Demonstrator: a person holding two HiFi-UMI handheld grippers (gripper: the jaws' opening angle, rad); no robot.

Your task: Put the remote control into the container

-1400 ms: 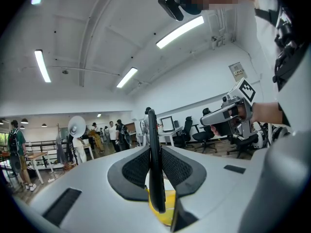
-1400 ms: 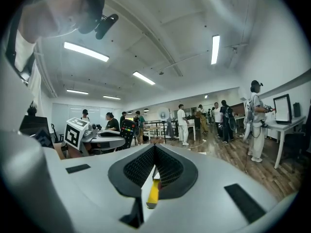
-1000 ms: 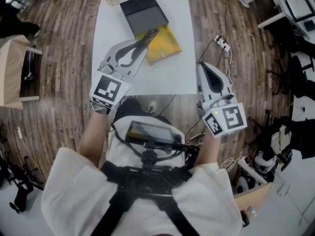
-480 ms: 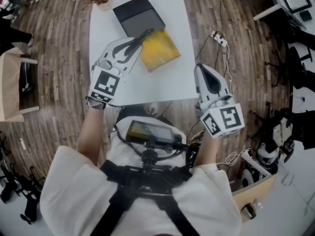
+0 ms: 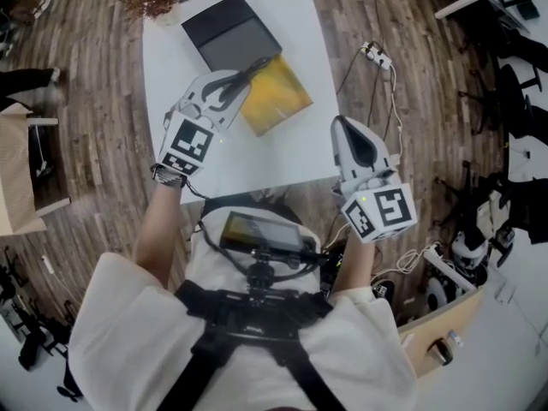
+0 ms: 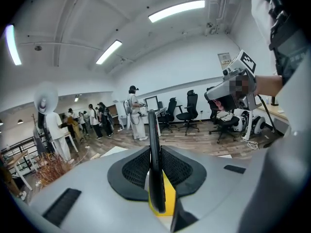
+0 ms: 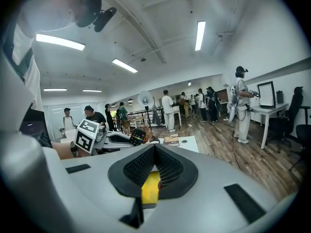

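We have the remote control [image 6: 154, 154] clamped edge-on in the left gripper [image 5: 231, 82], long axis pointing ahead at the black box [image 5: 224, 26], likely the container, just beyond its tip. The right gripper [image 5: 354, 137] is farther off, jaws together on nothing.

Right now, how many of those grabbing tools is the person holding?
2. The left gripper over the white table, jaws closed on the black remote control; the right gripper by the table's right edge, jaws together, empty.
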